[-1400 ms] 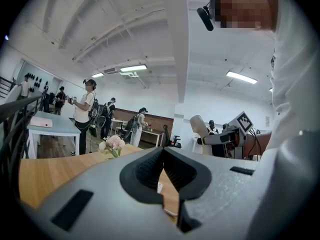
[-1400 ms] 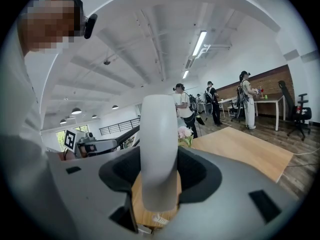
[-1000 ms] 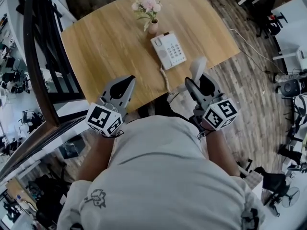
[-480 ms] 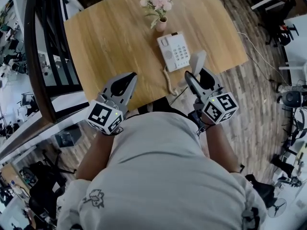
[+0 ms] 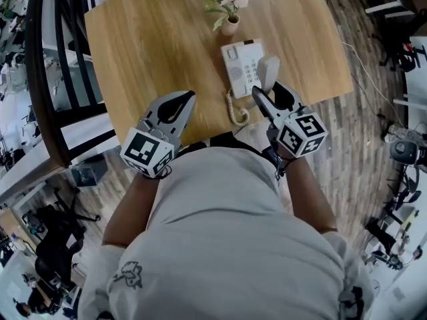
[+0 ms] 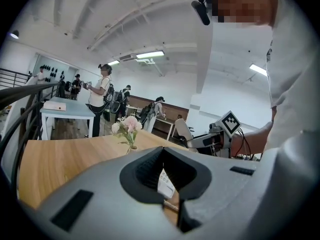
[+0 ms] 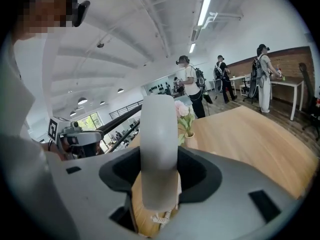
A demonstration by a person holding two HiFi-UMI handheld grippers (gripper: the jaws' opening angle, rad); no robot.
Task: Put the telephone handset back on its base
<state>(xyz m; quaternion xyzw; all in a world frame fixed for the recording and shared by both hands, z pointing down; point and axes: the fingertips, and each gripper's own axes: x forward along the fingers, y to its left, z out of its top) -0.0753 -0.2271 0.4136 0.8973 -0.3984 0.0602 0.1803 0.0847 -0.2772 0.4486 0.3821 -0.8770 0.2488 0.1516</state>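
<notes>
A white telephone base [image 5: 241, 67] with a keypad lies on the wooden table [image 5: 153, 52], its coiled cord [image 5: 235, 110] trailing toward the near edge. The white handset [image 5: 268, 73] stands upright in the air at the base's right side, with my right gripper [image 5: 267, 99] shut on it. In the right gripper view the handset [image 7: 159, 149] rises straight between the jaws. My left gripper [image 5: 175, 109] hangs over the table's near edge, left of the phone, jaws together and holding nothing. A sliver of the base [image 6: 166, 183] shows in the left gripper view.
A small vase of pink flowers [image 5: 227, 2] stands just beyond the phone. A dark railing [image 5: 57, 65] runs along the table's left side. Wooden floor lies to the right, with a cable [image 5: 373, 65] across it. Several people stand at far desks [image 7: 262, 84].
My right gripper has carried the handset forward and left, from beyond the table's edge to right beside the base. The left gripper has stayed about where it was.
</notes>
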